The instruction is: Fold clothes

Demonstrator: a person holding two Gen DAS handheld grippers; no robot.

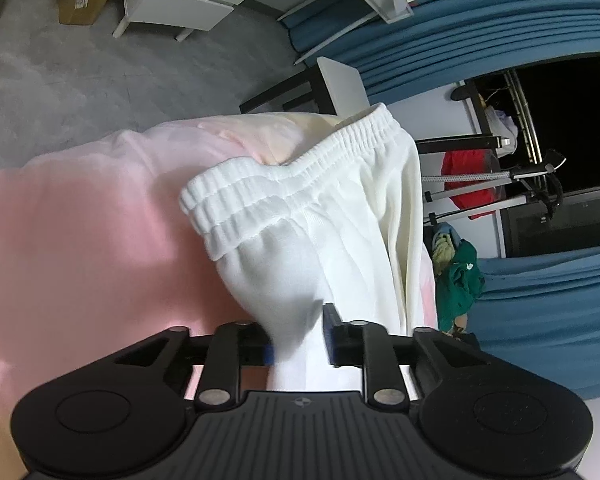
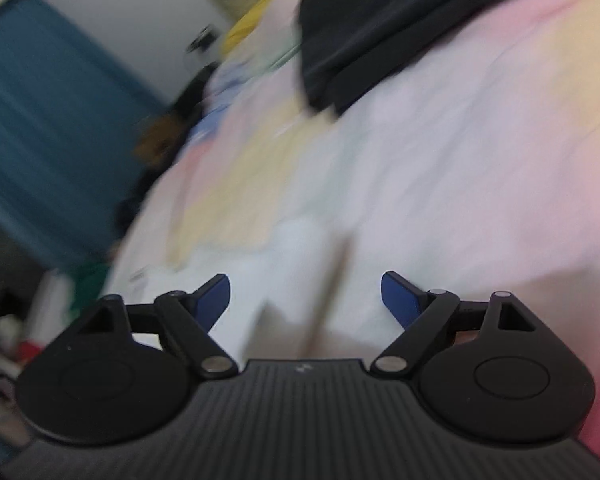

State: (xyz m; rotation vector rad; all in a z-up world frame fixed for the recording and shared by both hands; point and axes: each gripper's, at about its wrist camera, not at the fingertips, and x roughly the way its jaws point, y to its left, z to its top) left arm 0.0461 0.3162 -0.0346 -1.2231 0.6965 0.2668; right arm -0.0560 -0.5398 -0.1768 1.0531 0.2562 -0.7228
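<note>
1. On a bed [image 1: 80, 240] with a pastel pink and yellow sheet, a white garment [image 1: 340, 216] with an elastic waistband [image 1: 284, 176] lies partly spread out. One end is gathered up and lifted into the left gripper [image 1: 300, 340].

2. The left fingers stand narrow, with a bunch of the white cloth running between them. Whether the pads actually press on it cannot be told from this view.

3. The right gripper [image 2: 306, 296] hangs over the bed's sheet with its fingers spread wide and nothing between them. That view is smeared by blur. A dark garment [image 2: 400, 28], apparently already folded, lies farther up the bed, well apart from the white one.

4. The step in hand appears to be an early fold of the white garment. One end is raised, and the waistband end rests on the sheet near the bed's far edge.

5. The next move likely calls for the free right gripper to take a second hold on the white cloth, probably at the waistband or a side edge. The two hands could then lay the raised part flat over the rest with the edges matched. A loose left hold could let the bunch slip and spoil the fold.
</note>
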